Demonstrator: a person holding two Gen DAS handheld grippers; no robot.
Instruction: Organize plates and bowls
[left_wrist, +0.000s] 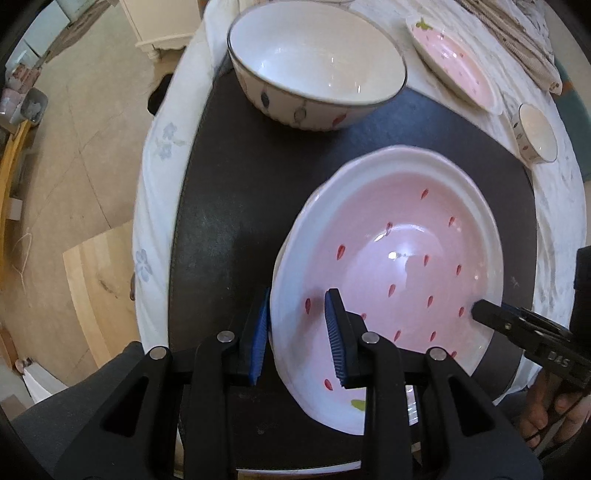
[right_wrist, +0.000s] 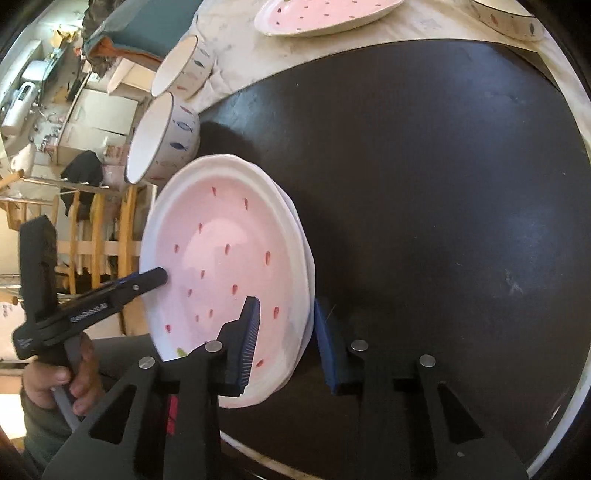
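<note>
A pink strawberry-pattern plate (left_wrist: 406, 258) with a white rim hangs tilted over the black mat (left_wrist: 229, 184). A second white rim shows just under it. My left gripper (left_wrist: 299, 299) is shut on the plate's rim, one blue pad inside and one outside. In the right wrist view the same plate (right_wrist: 221, 240) has its near rim between the blue pads of my right gripper (right_wrist: 286, 301), which is shut on it. The left gripper (right_wrist: 162, 275) holds the opposite rim there, and the right gripper's tip (left_wrist: 476, 310) shows at the plate's right side.
A large white patterned bowl (left_wrist: 317, 74) stands at the mat's far end. Another pink plate (left_wrist: 454, 62) and a small bowl (left_wrist: 535, 133) sit on the cloth. Two small bowls (right_wrist: 184, 66) (right_wrist: 162, 136) stand near the table's edge. A person's hand (right_wrist: 55, 376) grips the left handle.
</note>
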